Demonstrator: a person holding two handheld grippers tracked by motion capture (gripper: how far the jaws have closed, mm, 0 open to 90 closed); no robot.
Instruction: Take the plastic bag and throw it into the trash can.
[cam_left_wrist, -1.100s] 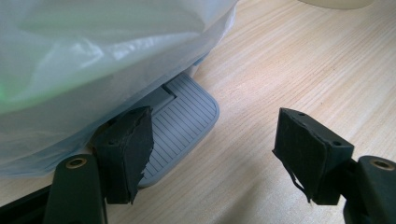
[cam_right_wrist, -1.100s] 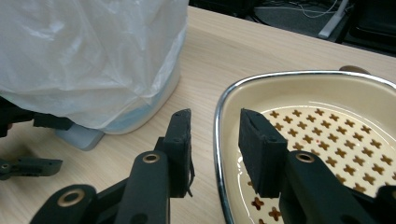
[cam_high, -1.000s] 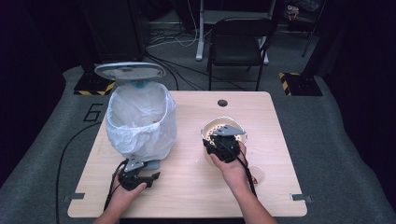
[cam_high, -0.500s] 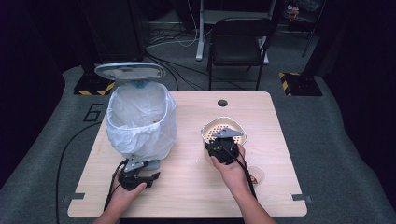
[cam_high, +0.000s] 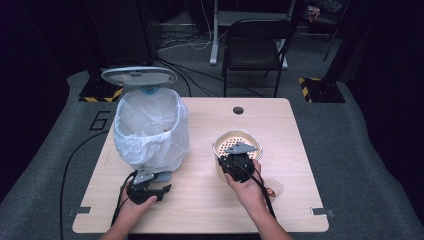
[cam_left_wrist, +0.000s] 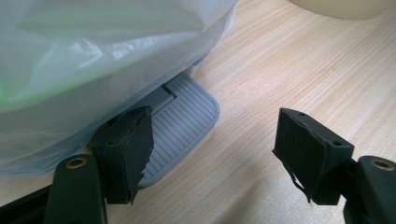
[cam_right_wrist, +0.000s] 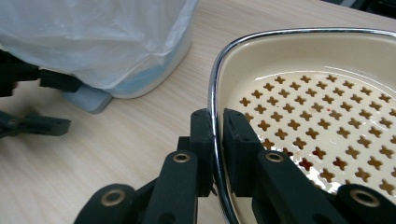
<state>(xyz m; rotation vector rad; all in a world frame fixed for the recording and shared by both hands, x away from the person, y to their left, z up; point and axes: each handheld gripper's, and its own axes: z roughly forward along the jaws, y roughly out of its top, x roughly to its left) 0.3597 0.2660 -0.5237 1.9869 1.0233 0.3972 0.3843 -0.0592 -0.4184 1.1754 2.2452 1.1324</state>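
Clamped over the chrome rim of the perforated dish (cam_right_wrist: 322, 107), the right claw (cam_right_wrist: 215, 135) grips its near-left edge, near the table's right-front quarter. Leftward, the bag-lined pedal bin (cam_high: 150, 127) is found; the left claw (cam_left_wrist: 215, 149), spread wide, is held at the pedal (cam_left_wrist: 180, 126).

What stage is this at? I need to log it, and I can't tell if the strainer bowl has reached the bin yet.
Done: the bin's lid stands raised, and the right gripper is shut on the strainer bowl's rim. In hand: the left gripper, open, has one jaw over the grey pedal. Left: the bowl hasn't reached the lined bin; it sits beside it on the table.
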